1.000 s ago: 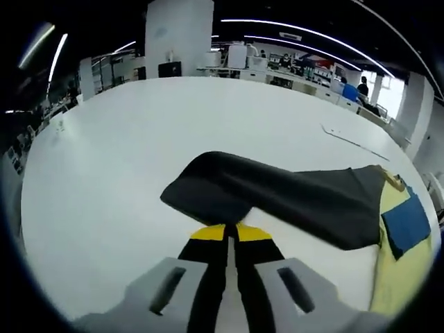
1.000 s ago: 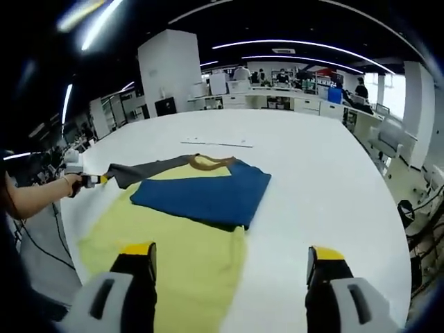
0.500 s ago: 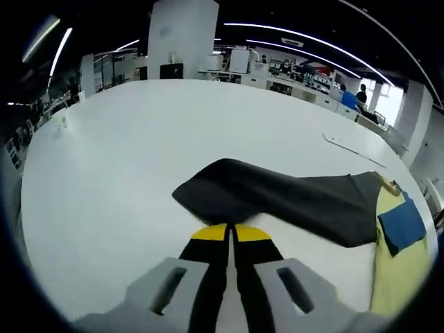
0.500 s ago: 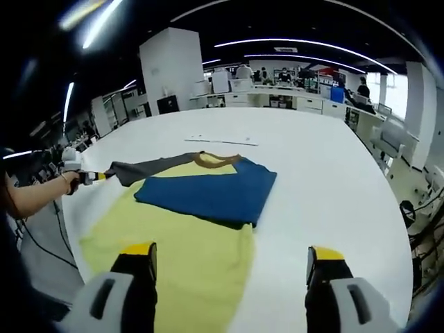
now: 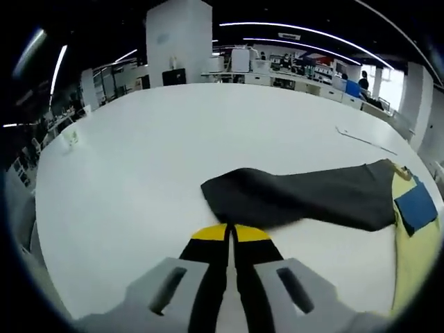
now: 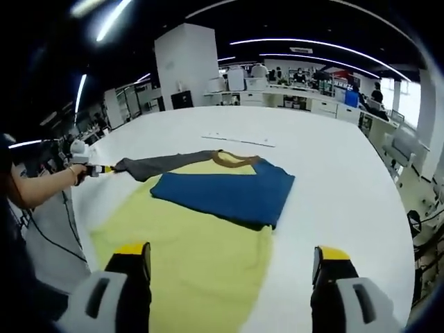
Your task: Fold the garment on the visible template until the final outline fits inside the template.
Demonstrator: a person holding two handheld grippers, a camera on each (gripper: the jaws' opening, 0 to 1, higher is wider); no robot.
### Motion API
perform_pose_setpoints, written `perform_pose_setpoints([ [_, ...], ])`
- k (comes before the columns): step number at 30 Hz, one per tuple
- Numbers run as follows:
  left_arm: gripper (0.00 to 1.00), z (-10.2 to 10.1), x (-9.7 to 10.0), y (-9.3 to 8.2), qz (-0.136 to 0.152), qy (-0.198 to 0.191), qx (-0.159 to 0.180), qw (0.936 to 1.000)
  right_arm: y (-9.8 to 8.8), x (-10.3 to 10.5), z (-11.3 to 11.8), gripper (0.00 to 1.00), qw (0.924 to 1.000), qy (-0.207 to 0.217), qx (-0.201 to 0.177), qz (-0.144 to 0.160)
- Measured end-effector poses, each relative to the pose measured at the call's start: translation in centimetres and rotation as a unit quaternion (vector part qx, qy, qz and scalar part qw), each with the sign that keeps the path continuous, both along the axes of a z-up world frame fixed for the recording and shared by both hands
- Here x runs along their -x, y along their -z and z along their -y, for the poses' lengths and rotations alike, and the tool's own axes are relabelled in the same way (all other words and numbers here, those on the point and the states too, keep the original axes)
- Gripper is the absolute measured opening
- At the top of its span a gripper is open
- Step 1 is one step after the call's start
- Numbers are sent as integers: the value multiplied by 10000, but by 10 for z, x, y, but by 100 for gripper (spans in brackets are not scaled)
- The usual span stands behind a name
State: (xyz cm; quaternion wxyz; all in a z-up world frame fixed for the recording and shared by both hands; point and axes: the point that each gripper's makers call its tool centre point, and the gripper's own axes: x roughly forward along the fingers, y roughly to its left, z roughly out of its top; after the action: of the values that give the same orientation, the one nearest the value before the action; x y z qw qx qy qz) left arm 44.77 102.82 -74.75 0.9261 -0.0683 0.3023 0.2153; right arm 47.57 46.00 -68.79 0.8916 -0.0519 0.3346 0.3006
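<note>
A broad, smooth white table [image 6: 333, 159] is seen beneath everything. On it, the garment [image 6: 208, 236] is laid flat: a soft pale-yellow shirt body with a brown collar, over which a blue sleeve [image 6: 229, 195] is folded in a flat, roughly rectangular slab. A dark grey sleeve [image 5: 305, 198] is stretched sideways off the shoulder, tapering to a rounded cuff. That cuff is pinched by the left gripper [image 5: 229, 233], whose yellow-tipped jaws are pressed together on the fabric edge. The right gripper [image 6: 232, 253] is held above the yellow hem with its jaws spread wide and nothing between them.
</note>
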Motion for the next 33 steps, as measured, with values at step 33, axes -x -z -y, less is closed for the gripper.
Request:
perform_pose_setpoints([
  [33, 21, -21, 6, 16, -336, -314, 430, 9980, 1, 6, -2, 99, 9995, -177, 266, -22],
])
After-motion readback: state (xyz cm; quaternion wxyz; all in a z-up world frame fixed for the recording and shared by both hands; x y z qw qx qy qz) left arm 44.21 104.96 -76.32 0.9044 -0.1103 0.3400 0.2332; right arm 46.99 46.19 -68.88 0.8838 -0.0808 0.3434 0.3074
